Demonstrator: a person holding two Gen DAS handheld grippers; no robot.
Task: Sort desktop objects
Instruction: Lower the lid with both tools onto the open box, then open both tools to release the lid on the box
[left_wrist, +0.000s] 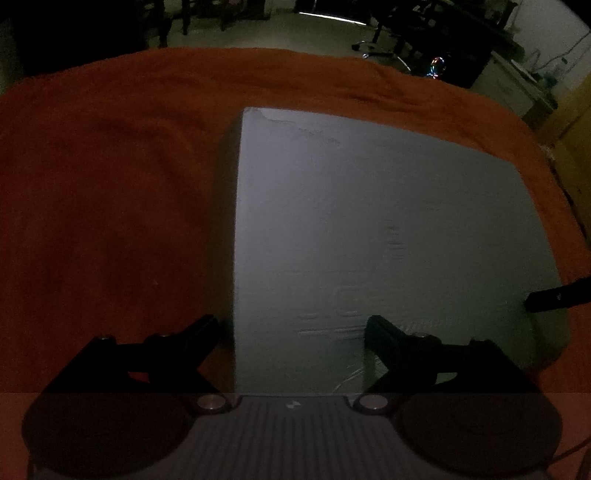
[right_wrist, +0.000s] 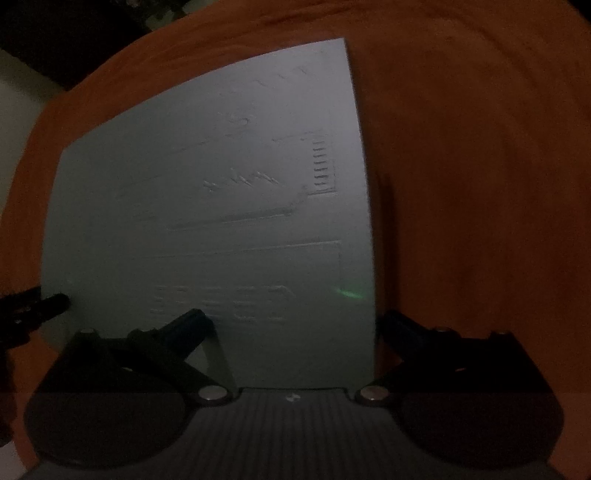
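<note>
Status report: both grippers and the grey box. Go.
Left gripper open, straddling left edge of grey box. Right gripper open, straddling its right edge. Box flat on orange cloth. Nothing else in the way.

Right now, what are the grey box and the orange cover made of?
Grey box: probably matte cardboard, though plastic is possible. It is flat and dull, with faint embossed or printed marks and a scuffed far corner. Orange cover: looks like soft fabric, possibly terry or fleece, with a fuzzy surface and gentle rumples draping over the table edge. Dim light leaves both uncertain.
</note>
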